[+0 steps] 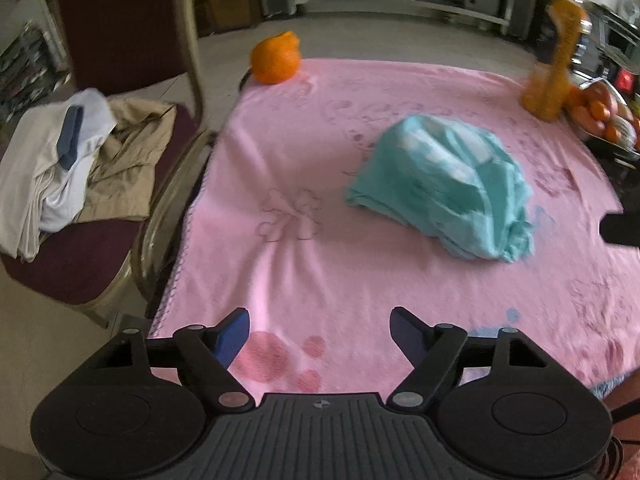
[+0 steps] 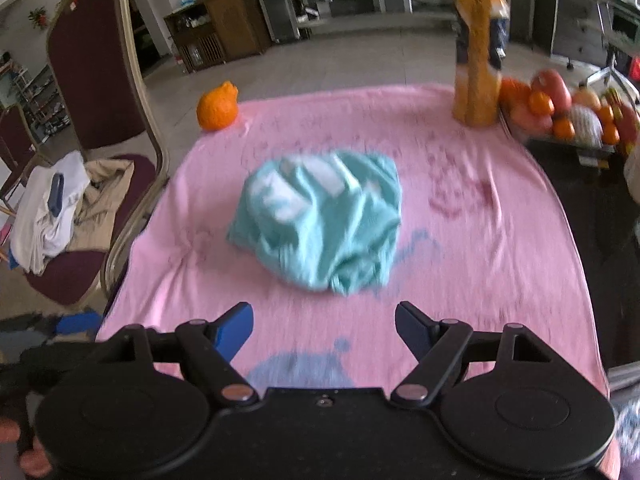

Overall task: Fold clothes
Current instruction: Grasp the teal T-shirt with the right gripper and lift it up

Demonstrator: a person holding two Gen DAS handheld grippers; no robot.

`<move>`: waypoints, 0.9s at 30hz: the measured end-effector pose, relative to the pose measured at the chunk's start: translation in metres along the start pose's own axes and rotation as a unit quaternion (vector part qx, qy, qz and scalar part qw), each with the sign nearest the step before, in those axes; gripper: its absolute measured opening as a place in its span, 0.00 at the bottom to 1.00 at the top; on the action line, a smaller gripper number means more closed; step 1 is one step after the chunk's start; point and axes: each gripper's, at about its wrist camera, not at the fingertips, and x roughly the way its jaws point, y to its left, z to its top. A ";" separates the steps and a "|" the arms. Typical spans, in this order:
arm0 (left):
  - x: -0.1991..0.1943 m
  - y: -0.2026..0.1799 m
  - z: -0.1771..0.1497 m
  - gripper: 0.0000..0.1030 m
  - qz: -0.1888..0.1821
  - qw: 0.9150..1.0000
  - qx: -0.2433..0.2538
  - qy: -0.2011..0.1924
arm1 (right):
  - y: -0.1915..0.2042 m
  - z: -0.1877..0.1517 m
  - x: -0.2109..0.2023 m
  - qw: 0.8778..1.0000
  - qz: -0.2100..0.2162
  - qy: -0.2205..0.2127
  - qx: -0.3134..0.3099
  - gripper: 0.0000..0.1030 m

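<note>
Nearest the left wrist camera, the left gripper (image 1: 319,334) hangs over the near edge of the pink towel (image 1: 304,280) that covers the tabletop; its jaws stand wide apart with nothing between them; the blue pads (image 1: 230,338) face inward over a dark pink print on the cloth. In the right wrist view the right gripper (image 2: 324,330) sits the same way, jaws spread wide and empty, above a blue print on the towel. Beyond both, the teal garment (image 2: 320,216) lies in a crumpled heap near the middle of the towel, apart from either gripper; it shows paler patches on its upper folds, though motion blur hides the detail. Further back, an orange fruit (image 2: 217,110) rests at the towel's far left corner; a tall bottle of orange drink (image 2: 478,60) stands at the far right, just beside a tray of mixed fruit (image 2: 568,116). Left of the tabletop, a maroon chair (image 1: 116,24) carries a pile of white and beige clothes (image 1: 76,160) on its seat.
</note>
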 end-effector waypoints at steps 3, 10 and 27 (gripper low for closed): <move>0.010 0.008 0.003 0.75 -0.003 1.000 -0.009 0.007 | 0.009 0.019 0.024 1.000 0.010 0.002 -0.022 0.75; 0.032 0.017 -0.002 0.75 -0.010 0.999 -0.024 0.021 | 0.052 0.036 0.102 0.993 0.034 0.046 -0.106 0.60; 0.042 0.054 -0.015 0.74 -0.046 0.997 -0.056 0.039 | 0.106 0.104 0.127 0.991 0.024 0.026 -0.127 0.02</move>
